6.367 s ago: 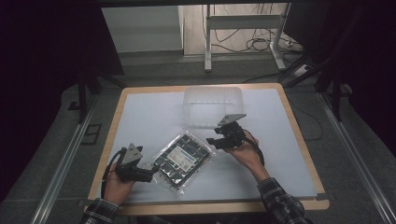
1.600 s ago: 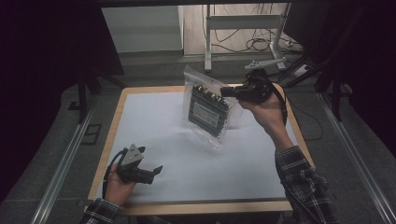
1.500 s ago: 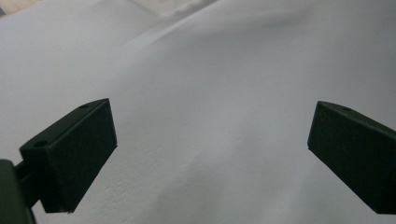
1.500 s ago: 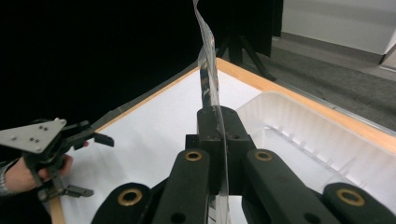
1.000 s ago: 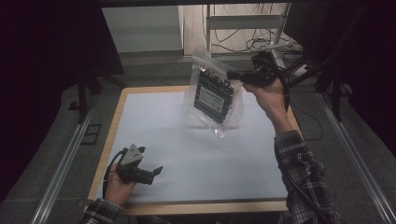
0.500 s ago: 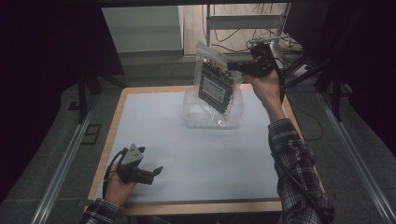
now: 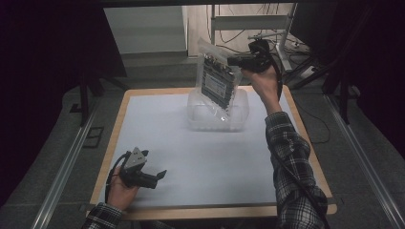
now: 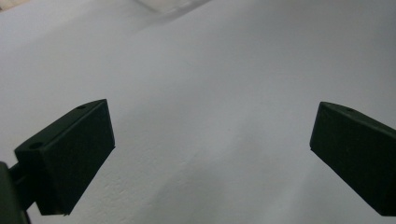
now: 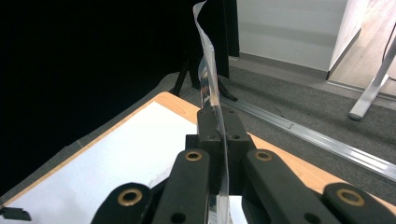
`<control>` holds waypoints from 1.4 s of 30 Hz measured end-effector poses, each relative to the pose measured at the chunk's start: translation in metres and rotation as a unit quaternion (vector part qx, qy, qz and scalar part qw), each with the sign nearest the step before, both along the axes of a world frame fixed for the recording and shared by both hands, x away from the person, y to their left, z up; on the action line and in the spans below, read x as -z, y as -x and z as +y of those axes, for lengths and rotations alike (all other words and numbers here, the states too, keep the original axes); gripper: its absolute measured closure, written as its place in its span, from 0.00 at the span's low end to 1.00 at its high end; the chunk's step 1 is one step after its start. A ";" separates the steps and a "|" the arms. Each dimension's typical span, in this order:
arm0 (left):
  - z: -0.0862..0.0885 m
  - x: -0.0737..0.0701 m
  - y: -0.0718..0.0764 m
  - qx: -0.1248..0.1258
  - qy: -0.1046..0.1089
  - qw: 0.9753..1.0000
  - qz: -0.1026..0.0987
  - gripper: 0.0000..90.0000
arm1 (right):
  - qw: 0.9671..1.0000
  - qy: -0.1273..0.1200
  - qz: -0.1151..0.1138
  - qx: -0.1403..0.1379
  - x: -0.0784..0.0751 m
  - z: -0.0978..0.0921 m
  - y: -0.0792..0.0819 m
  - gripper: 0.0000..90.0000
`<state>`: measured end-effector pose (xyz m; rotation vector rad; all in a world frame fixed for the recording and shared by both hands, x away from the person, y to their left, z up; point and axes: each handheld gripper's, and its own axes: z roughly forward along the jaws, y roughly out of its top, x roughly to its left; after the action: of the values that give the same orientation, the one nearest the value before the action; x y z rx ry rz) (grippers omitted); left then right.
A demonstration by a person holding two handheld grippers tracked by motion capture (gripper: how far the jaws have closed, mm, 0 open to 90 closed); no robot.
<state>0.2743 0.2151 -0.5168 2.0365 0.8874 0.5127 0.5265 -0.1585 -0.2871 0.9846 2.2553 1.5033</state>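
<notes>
The right gripper [image 7: 235, 60] is raised above the far right part of the table, its jaws pressed together on the top edge of a clear plastic bag [image 7: 217, 83] that holds a dark circuit board [image 7: 216, 85]. In the right gripper view the bag's thin edge [image 9: 208, 79] runs up from between the closed jaws, so the grip is on the plastic film alone, not on the board. Held by that edge, the bag hangs nearly upright with the board's weight pulling it straight, and its lower end dips toward the clear plastic container [image 7: 239, 113] that stands on the white table mat [image 7: 200, 157] at the far middle. That pose looks meant for lowering the bag into the container lower end first; whether the bag's lower end already touches the container floor cannot be told.

The left gripper [image 7: 157, 175] rests low at the near left of the table, well apart from the bag and container. The left gripper view shows its two black jaws standing wide apart over the bare mat [image 8: 210, 116] with nothing between them. It seems parked there, out of the way, since the hanging bag needs only one grip.

A slack pinch on thin film could let the bag slip, so the hold near the top edge matters.
</notes>
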 end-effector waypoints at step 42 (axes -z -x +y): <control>-0.002 0.001 0.000 0.001 -0.009 1.000 0.001 0.00 | 0.997 0.064 0.006 0.035 0.054 0.007 -0.024 0.79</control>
<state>0.2742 0.2131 -0.5174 2.0537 0.8851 0.5192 0.5503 -0.1517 -0.3416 1.0250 2.2689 1.3101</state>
